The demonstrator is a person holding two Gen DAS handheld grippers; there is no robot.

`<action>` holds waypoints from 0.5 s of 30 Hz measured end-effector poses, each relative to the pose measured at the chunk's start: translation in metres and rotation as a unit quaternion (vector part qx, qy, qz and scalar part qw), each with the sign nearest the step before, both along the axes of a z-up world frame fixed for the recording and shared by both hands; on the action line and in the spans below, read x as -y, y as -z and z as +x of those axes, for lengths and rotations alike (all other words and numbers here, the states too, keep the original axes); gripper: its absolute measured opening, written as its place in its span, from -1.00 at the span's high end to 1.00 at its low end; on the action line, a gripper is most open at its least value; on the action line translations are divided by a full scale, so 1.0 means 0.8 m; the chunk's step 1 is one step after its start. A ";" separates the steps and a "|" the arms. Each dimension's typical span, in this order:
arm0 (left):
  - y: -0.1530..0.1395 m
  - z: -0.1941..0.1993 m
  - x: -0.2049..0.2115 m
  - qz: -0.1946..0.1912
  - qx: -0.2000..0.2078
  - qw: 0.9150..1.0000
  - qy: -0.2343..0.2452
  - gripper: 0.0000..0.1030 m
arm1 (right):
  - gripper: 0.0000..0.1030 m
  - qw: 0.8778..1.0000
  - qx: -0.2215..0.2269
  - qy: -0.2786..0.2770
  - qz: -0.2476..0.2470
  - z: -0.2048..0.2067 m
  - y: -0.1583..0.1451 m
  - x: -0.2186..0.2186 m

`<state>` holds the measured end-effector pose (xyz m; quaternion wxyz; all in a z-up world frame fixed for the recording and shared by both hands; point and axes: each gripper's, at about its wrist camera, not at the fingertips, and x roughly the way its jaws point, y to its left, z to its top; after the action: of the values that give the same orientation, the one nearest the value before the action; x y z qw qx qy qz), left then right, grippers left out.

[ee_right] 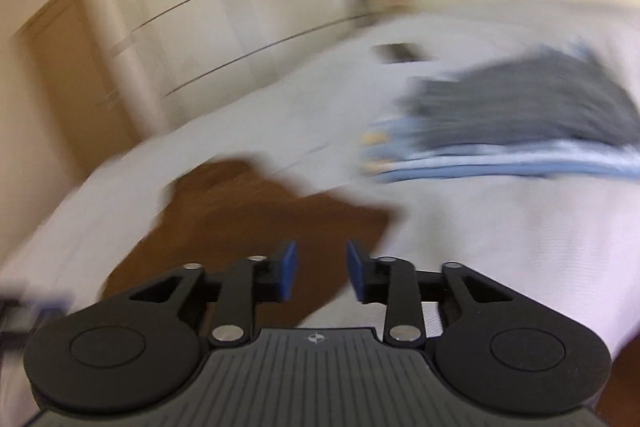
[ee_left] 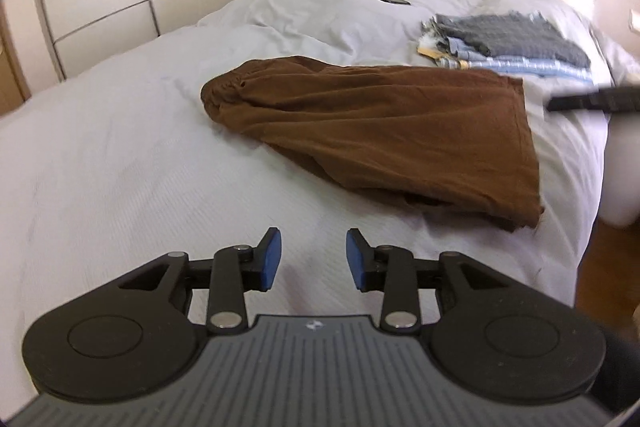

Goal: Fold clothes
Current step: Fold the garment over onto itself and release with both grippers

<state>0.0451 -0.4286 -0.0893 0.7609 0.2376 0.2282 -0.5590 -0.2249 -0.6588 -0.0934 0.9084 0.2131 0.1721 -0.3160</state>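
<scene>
Two tools, my left tool (ee_left: 313,257) and right tool (ee_right: 321,273), hang parted and empty. I see brown shorts (ee_left: 384,131) lying on the bed (ee_left: 120,155), near a folded stack (ee_left: 516,43).

There are no words or numbers to read in either view. The only sign is a small white logo mark (ee_left: 314,325) on the grey ribbed plate at the 6 o'clock edge of the left wrist view, just behind the left claw (ee_left: 314,259). It is a little round shape, too small to make out as letters. The same kind of small white logo (ee_right: 318,338) sits on the grey ribbed plate at 6 o'clock in the right wrist view, behind the right claw (ee_right: 321,271). The rest of that view is too blurred to read.
</scene>
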 end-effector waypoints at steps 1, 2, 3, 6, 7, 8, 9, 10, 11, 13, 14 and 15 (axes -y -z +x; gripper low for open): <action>0.001 -0.001 -0.002 -0.004 -0.008 1.000 -0.005 0.39 | 0.23 0.999 -0.018 -0.032 -0.026 0.009 0.001 -0.018; 0.000 -0.001 -0.004 -0.008 -0.015 1.000 -0.007 0.39 | 0.23 0.996 -0.036 -0.064 -0.053 0.018 0.002 -0.035; 0.000 -0.002 -0.007 -0.011 -0.020 1.000 -0.009 0.38 | 0.23 0.991 -0.054 -0.095 -0.079 0.027 0.003 -0.053; -0.001 -0.007 -0.016 -0.016 -0.026 1.000 -0.008 0.32 | 0.11 0.963 -0.108 -0.189 -0.157 0.054 0.005 -0.106; -0.001 -0.009 -0.018 -0.016 -0.027 0.999 -0.007 0.32 | 0.10 0.950 -0.125 -0.219 -0.182 0.063 0.006 -0.124; -0.001 -0.010 -0.019 -0.017 -0.028 0.999 -0.006 0.31 | 0.10 0.935 -0.142 -0.249 -0.207 0.072 0.007 -0.142; 0.000 -0.012 -0.020 -0.017 -0.030 0.999 -0.006 0.31 | 0.10 0.922 -0.156 -0.272 -0.226 0.080 0.008 -0.155; 0.001 -0.014 -0.019 -0.018 -0.031 0.999 -0.005 0.30 | 0.10 0.918 -0.165 -0.277 -0.230 0.086 0.008 -0.155; 0.001 -0.015 -0.019 -0.019 -0.033 0.999 -0.005 0.27 | 0.10 0.914 -0.173 -0.283 -0.234 0.092 0.008 -0.155; 0.002 -0.019 -0.016 -0.023 -0.041 0.999 -0.004 0.19 | 0.54 0.906 -0.188 -0.289 -0.246 0.101 0.008 -0.154; 0.002 -0.020 -0.014 -0.025 -0.046 0.999 -0.002 0.15 | 0.73 0.905 -0.190 -0.289 -0.247 0.102 0.006 -0.152; 0.002 -0.020 -0.010 -0.029 -0.054 0.998 -0.001 0.10 | 0.85 0.912 -0.179 -0.284 -0.234 0.100 -0.001 -0.145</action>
<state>0.0290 -0.4202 -0.0908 0.7547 0.1848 0.2526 -0.5766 -0.1452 -0.5426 -0.0922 0.9375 -0.1241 0.3063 -0.1090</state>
